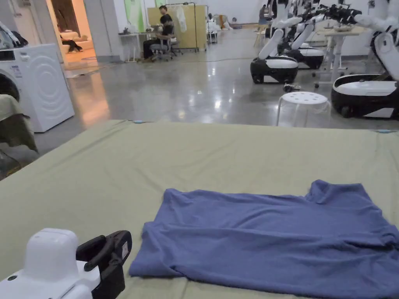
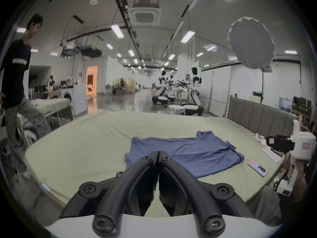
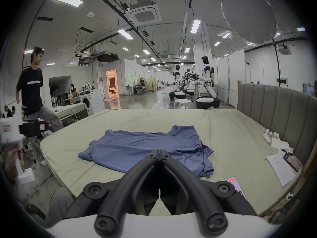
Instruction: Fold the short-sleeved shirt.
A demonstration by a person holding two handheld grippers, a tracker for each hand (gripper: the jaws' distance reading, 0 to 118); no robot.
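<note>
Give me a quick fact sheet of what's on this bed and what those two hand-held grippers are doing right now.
Surface: bed with green sheet
Garment: blue short-sleeved shirt, lying spread out with wrinkles, not held
Left hand-held gripper: jaws shut, empty, held above the bed's near edge
Right hand-held gripper: jaws shut, empty, also short of the shirt
Other items: phone and papers near the headboard
Folding: apparently not yet begun
</note>
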